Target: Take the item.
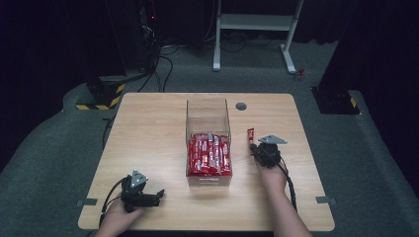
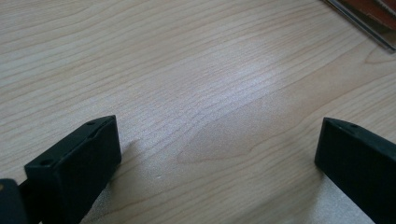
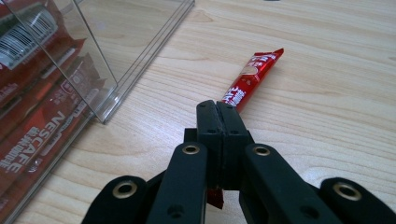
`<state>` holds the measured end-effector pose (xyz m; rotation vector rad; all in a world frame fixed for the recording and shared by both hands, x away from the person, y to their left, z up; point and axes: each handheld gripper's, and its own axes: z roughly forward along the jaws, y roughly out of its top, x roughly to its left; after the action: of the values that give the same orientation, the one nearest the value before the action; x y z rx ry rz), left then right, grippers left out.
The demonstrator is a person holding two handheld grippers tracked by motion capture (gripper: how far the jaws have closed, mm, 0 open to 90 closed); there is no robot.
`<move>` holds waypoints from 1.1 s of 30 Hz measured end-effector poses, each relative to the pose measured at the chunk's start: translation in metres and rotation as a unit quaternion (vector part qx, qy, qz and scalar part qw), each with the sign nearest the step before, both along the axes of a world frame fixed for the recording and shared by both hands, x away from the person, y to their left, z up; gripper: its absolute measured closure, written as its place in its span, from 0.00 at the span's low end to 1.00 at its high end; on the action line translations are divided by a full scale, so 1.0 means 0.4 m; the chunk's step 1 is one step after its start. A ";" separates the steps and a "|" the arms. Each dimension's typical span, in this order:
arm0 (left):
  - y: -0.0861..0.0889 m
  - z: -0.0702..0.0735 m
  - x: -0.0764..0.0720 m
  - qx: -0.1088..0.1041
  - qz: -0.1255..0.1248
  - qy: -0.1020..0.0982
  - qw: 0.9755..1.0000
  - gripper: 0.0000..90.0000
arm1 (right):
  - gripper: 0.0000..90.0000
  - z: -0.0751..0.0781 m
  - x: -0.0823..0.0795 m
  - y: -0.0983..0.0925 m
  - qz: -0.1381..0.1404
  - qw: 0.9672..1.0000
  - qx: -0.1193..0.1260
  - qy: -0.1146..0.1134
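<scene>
The right gripper (image 3: 218, 108) is clamped on one red foil coffee stick (image 3: 247, 79) lying on the wooden table (image 1: 148, 143) beside the clear plastic box (image 1: 207, 111) (many sticks inside); the left gripper (image 2: 217, 149) rests spread apart.

The clear box (image 1: 208, 143) is standing mid-table, blocking a straight crossing between the sides. Bare table (image 1: 148, 143) is lying open left of it, and a narrower strip right, where the red sachet (image 1: 250, 135) is lying.

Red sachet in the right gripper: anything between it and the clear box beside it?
Nothing on the table lies between. The right gripper is shut on the red sachet; only the clear box's own side wall faces it, so it must go over the rim.
</scene>
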<state>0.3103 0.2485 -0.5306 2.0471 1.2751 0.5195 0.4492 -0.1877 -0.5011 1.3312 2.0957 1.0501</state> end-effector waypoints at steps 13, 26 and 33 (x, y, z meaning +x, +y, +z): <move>0.000 0.000 0.000 0.001 -0.001 0.000 1.000 0.01 | 0.99 -0.020 0.002 0.003 -0.005 1.000 -0.002 0.012; 0.000 0.000 0.000 0.000 0.000 0.000 1.000 0.01 | 0.96 -0.030 0.005 -0.005 -0.008 1.000 -0.003 0.020; 0.000 0.000 0.000 0.000 0.000 0.000 1.000 0.01 | 0.89 -0.015 -0.002 -0.007 -0.011 1.000 0.003 0.011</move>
<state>0.3103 0.2485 -0.5306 2.0474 1.2749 0.5196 0.4483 -0.1907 -0.5071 1.3718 2.0910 1.0368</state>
